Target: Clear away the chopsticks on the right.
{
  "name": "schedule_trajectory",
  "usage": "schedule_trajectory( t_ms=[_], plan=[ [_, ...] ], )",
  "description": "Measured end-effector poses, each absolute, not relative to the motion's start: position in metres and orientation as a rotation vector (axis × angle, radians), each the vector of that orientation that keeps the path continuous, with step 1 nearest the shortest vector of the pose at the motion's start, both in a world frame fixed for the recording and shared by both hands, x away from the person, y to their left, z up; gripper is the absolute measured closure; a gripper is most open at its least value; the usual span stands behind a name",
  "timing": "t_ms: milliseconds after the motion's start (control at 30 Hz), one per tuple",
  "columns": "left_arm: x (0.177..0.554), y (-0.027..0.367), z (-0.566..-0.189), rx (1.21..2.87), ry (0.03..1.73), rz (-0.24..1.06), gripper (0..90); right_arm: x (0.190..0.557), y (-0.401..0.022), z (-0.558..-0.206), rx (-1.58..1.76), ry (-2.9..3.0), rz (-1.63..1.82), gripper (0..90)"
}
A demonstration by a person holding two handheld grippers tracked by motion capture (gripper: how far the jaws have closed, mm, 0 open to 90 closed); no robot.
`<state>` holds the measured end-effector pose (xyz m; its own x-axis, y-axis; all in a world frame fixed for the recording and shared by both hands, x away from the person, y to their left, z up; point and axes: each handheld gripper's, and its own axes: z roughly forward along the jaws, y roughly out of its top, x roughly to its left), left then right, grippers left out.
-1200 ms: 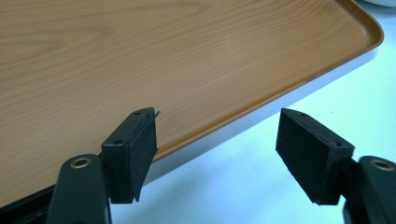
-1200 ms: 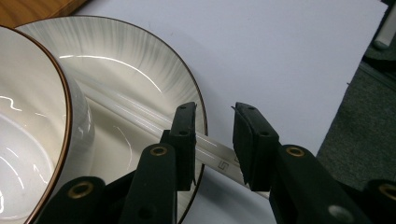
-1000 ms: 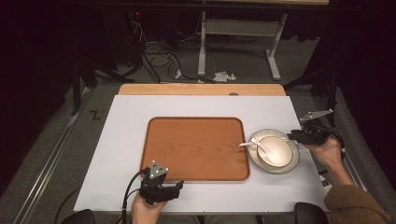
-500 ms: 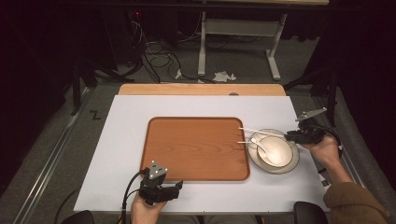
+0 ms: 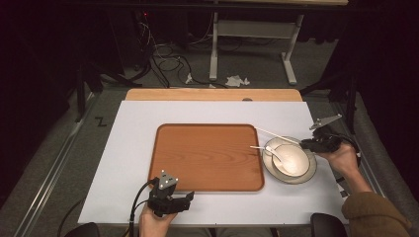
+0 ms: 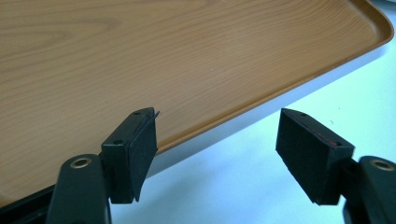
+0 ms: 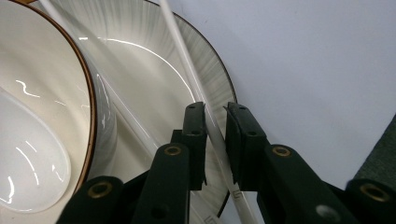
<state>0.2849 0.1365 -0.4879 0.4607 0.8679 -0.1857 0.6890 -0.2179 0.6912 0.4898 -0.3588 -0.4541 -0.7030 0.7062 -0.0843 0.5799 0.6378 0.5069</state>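
A white chopstick (image 7: 184, 56) lies slanted across the rim of a grey-striped plate (image 7: 212, 70). It runs between the jaws of my right gripper (image 7: 215, 135), which have just been closing; a thin gap still shows at the pads. A second chopstick (image 7: 116, 107) lies beside the cream bowl (image 7: 46, 70), which holds a white spoon (image 7: 32, 158). From above, the right gripper (image 5: 303, 144) sits at the plate's (image 5: 309, 174) right rim, and the chopstick (image 5: 276, 136) points to the tray. My left gripper (image 6: 217, 149) stands open and empty at the near edge of the wooden tray (image 6: 187, 56).
The empty wooden tray (image 5: 205, 155) lies mid-table on the white mat (image 5: 128, 148), with the plate close to its right edge. The left gripper (image 5: 187, 198) is near the table's front edge. A wooden strip (image 5: 212, 95) borders the far side, with cables on the floor beyond.
The right gripper has edged slightly left toward the plate's rim. The left hand and its gripper have stayed where they were.
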Motion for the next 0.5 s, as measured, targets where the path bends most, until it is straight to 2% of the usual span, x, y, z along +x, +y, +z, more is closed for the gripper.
schedule_trajectory(
  t_ms=[200, 500],
  plan=[
    [0.2857, 0.1373, -0.4871, 1.978, 1.293, 0.31, 29.2, 0.4865, -0.3585, -0.4557, 1.042, 2.564, 0.663, 84.2],
    [0.2863, 0.1363, -0.4861, 1.982, 1.284, 0.307, 29.1, 0.4823, -0.358, -0.4531, 1.067, 2.514, 0.675, 84.8]
  ],
)
